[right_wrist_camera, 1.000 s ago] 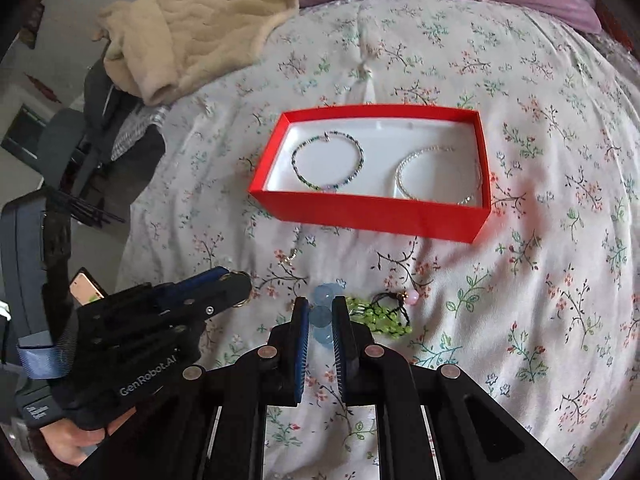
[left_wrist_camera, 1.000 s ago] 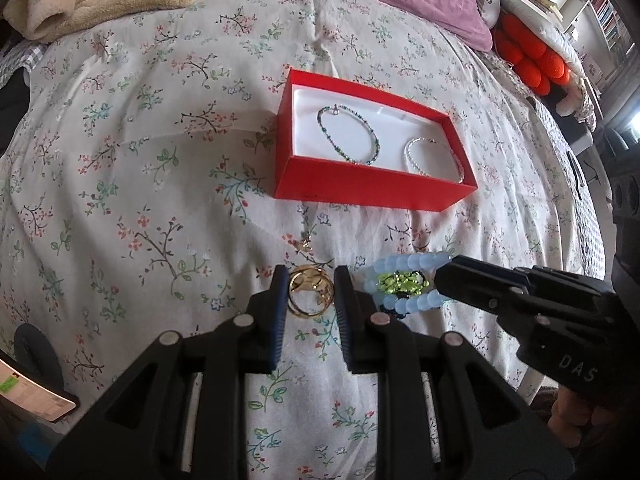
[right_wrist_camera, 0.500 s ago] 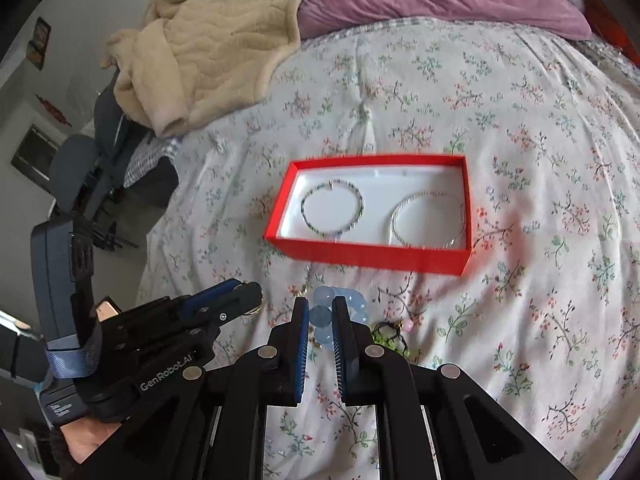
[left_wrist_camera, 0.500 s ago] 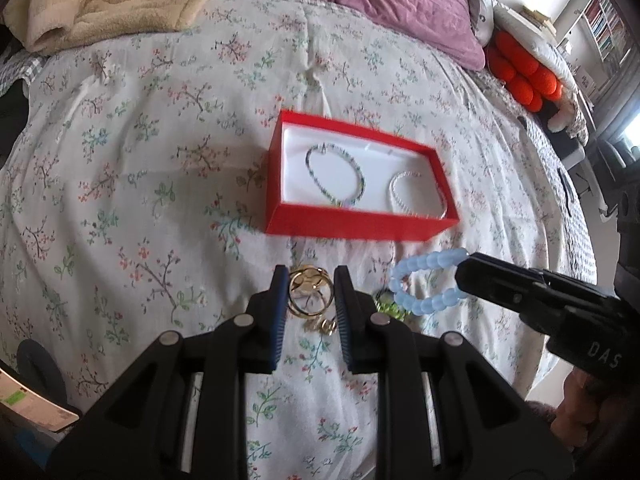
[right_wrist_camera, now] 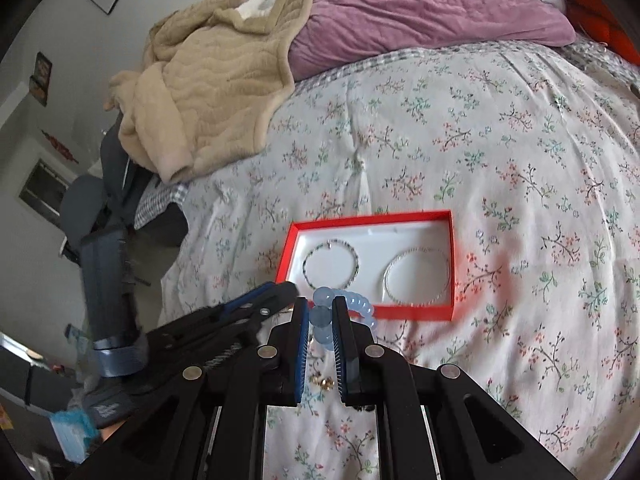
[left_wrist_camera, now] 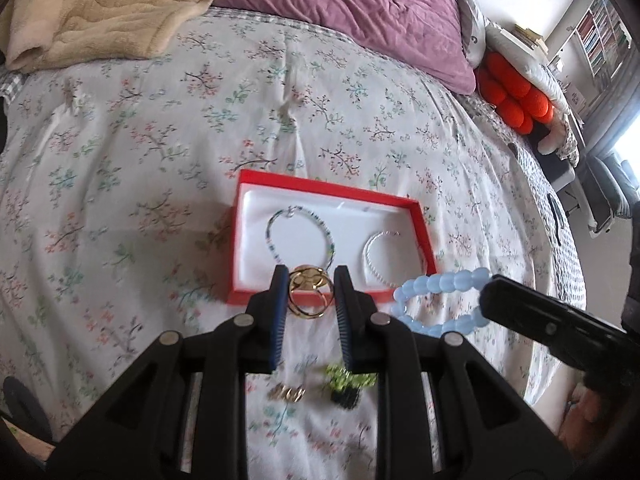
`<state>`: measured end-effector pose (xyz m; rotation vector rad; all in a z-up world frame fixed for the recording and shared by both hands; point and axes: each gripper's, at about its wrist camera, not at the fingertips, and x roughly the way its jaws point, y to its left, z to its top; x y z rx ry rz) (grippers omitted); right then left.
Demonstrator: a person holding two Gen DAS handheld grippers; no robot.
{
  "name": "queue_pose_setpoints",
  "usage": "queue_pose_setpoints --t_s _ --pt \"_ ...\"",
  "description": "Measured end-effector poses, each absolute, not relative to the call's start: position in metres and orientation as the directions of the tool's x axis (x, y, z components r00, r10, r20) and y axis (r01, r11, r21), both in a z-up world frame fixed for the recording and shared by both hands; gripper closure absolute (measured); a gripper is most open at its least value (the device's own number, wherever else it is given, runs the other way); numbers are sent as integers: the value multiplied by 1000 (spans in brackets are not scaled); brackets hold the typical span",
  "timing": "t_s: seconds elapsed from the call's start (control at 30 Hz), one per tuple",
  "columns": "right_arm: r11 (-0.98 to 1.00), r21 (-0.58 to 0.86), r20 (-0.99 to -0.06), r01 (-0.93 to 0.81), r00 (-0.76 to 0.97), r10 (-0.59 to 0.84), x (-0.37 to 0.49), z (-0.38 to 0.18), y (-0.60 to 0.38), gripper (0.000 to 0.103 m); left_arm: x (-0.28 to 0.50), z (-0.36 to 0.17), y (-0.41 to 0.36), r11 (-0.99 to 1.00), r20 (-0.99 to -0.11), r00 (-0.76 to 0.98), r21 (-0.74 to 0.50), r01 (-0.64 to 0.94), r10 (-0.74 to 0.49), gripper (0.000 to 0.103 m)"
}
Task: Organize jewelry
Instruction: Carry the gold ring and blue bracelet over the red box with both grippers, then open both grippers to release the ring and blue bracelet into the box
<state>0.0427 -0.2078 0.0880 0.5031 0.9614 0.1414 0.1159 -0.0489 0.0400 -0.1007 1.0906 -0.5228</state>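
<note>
Showing no legible writing anywhere

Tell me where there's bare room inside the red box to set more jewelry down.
Inside the red box, the multicolour beaded bracelet fills the left half and the silver bracelet the right. Bare lining remains inside each loop, in the narrow gap between them, and along the back wall. The near left corner is hidden behind the tongs.
</note>
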Motion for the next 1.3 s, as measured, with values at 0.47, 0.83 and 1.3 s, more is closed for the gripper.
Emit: queue_pose_setpoints --t_s 0.47,0.83,1.3 --pt "854 494 -732 165 610 305 63 81 -230 92 141 12 -68 906 -849 367 -261 333 -379 78" --pt "862 483 -748 154 585 314 81 67 -216 91 131 26 -56 907 -844 383 -247 342 -374 74" --pt "889 412 -815 201 517 261 98 31 -220 91 124 37 -31 916 -837 401 -260 306 -371 56"
